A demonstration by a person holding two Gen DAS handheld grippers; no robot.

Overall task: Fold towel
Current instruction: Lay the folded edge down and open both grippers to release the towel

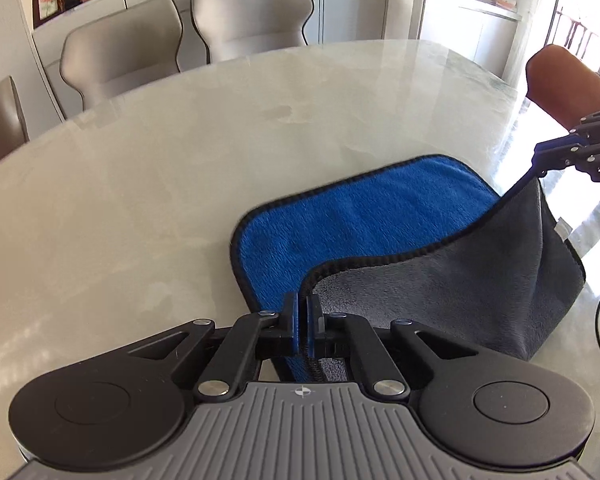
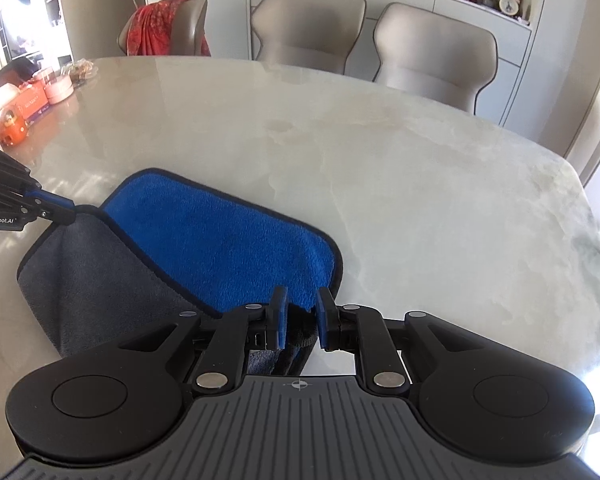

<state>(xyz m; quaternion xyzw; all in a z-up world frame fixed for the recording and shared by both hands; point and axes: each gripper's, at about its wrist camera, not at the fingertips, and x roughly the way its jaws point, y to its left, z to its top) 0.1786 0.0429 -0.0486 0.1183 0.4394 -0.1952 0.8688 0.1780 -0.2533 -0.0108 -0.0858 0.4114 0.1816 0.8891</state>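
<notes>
The towel (image 1: 364, 216), blue on one face and grey on the other, lay low and right of centre on the marble table (image 1: 140, 184). The left gripper (image 1: 302, 310) pinched its black-trimmed edge at bottom centre. At bottom centre of its own view, the right gripper (image 2: 302, 307) held a corner with a gap between its fingers, lifting the grey side.

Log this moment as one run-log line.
step: towel fold underway | left tool: shut on towel corner | right tool: partly apart, cloth between | towel: near edge lifted, grey side up, blue half flat on table
</notes>
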